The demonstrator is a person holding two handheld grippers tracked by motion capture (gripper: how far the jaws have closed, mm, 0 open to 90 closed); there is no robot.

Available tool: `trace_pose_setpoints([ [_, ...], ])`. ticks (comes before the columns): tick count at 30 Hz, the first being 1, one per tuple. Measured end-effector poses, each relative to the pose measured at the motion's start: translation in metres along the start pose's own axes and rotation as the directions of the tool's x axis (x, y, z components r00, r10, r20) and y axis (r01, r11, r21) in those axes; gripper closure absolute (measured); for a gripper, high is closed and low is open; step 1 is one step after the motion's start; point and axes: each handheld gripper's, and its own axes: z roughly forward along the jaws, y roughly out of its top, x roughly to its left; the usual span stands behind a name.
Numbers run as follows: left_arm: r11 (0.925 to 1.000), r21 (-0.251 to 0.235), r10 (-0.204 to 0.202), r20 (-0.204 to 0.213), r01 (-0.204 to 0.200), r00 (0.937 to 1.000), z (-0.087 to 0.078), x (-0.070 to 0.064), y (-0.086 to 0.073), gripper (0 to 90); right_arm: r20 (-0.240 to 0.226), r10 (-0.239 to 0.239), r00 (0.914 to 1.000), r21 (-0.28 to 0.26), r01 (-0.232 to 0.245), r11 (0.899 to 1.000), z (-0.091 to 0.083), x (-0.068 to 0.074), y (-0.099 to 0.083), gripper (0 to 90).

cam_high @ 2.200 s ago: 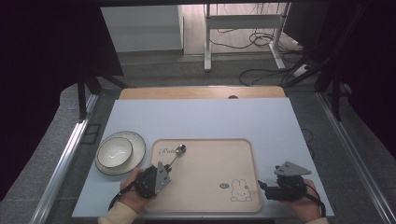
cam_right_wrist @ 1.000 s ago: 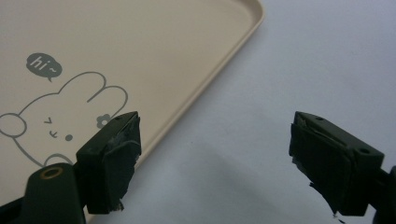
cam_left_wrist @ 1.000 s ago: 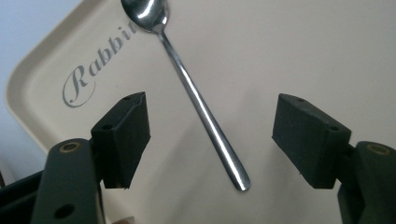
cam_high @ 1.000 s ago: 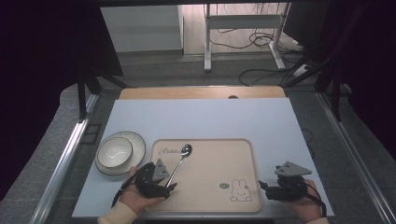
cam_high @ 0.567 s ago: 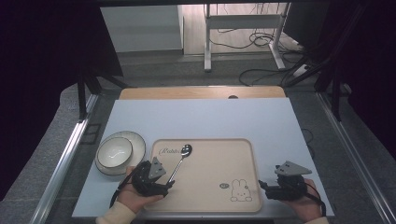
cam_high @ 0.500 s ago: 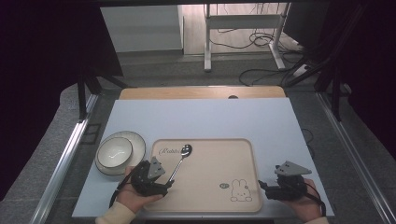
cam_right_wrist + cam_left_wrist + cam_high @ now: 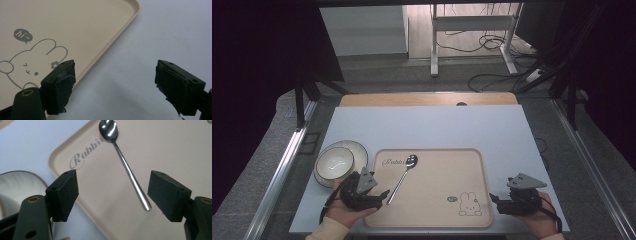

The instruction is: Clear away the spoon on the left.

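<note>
A metal spoon [image 7: 404, 173] lies slantwise on the beige tray [image 7: 437, 175], its bowl by the word "Rabbit". My left gripper [image 7: 381, 196] rests at the tray's near left corner, open. In the left gripper view the spoon [image 7: 125, 167] points its handle end into the gap of my left gripper [image 7: 112, 195], close to the right jaw and not touching it. My right gripper [image 7: 495, 200] sits open at the tray's near right corner. In the right gripper view my right gripper [image 7: 115, 85] spans the tray's edge [image 7: 107, 50] and bare table, nothing between its jaws.
A white bowl [image 7: 334, 162] stands on a plate [image 7: 357, 150] left of the tray, close to my left hand. A rabbit drawing [image 7: 469, 204] marks the tray's near right. The pale blue table [image 7: 427, 127] stretches beyond the tray to a wooden strip [image 7: 427, 99].
My left gripper has drawn back toward the near left, off the spoon's handle. The spoon stays lying on the tray. The right gripper has not moved.
</note>
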Motion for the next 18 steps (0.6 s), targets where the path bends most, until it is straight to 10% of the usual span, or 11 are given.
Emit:
trace_pose_setpoints([
  [18, 0.9933, -0.034, -0.113, -0.061, 0.111, 0.9918, -0.037, 0.013, -0.041, 24.8, 0.005, 0.0, 1.0, -0.005, 0.0, 1.0, 0.0, 0.0, 0.0, 17.3],
])
